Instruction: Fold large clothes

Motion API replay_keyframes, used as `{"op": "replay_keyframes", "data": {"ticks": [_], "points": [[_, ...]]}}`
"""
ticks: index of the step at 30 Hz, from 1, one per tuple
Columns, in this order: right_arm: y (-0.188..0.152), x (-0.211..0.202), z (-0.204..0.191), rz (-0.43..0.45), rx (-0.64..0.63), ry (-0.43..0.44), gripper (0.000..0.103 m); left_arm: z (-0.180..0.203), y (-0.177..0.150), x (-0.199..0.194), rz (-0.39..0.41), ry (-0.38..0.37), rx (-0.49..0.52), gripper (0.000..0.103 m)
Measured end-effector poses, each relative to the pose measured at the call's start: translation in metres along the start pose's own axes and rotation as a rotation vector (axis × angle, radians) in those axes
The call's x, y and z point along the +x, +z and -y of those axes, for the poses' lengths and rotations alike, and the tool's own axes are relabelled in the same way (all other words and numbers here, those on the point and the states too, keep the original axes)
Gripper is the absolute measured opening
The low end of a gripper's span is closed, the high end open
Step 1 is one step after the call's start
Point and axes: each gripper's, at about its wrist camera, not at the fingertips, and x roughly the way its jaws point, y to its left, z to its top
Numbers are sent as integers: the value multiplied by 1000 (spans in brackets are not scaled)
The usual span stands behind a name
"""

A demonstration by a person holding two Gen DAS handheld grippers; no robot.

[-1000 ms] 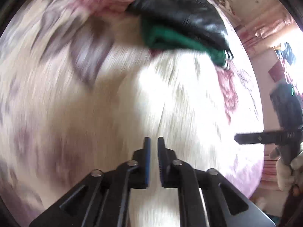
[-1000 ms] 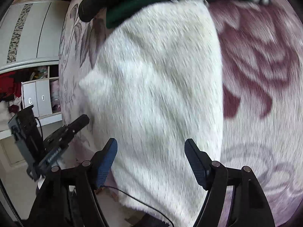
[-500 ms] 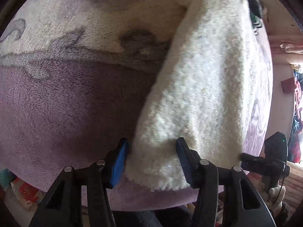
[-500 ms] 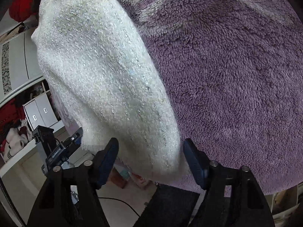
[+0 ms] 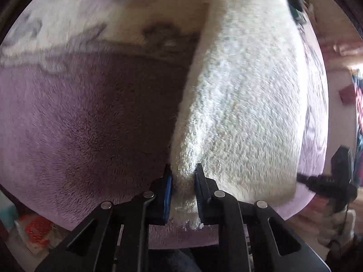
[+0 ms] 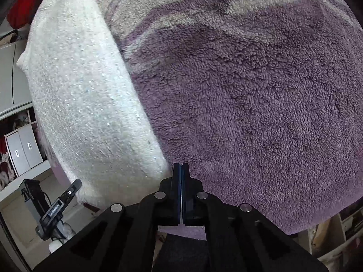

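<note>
- Since half a second ago, both pairs of jaws have drawn in from wide apart around the garment's near corners; the views themselves have barely shifted.
- Left wrist view: the left gripper (image 5: 183, 176) at 6 o'clock has its jaws closing, narrow, with a fold of the white fluffy garment (image 5: 245, 95) pinched between the blue pads (image 5: 168, 189).
- From that fold, the garment runs up towards 12 and 1 o'clock as a long band, lying on the purple fleece blanket (image 5: 90, 124) of the bed.
- Blanket colour turns pale with a grey pattern from 10 to 12 o'clock.
- At 3 to 4 o'clock, beyond the bed's edge, the other gripper shows as a dark, blurred shape.
- Right wrist view: the right gripper (image 6: 181, 170) at 6 o'clock is fully closed, pads together, and I see no cloth between them.
- Its tips sit just beside the garment's (image 6: 86, 104) near corner, over the blanket (image 6: 261, 113); whether they touch the cloth I cannot tell.
- Here the garment stretches from 7 up to 11 o'clock along the bed's left edge.
- A white cabinet (image 6: 22, 151) stands at 9 o'clock, with the left gripper (image 6: 59, 206) visible at 8 o'clock.
</note>
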Motion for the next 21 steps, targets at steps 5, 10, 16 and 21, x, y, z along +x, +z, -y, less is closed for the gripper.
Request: {"op": "replay_keyframes", "data": {"ticks": [5,10,16,21], "points": [[0,-3,18,-31,16,160,2,-24,2,-23,4,-173,-63,27],[7,6,18,-56,-15,357,89,-58,-1,-4,-32,-304,-153,53],[21,79,3,-147,-68,426,102,-33,16,34,-55,-372,-108,62],[7,112,-19,-152,4,606,44,-21,9,31,-12,-360,-101,69]]}}
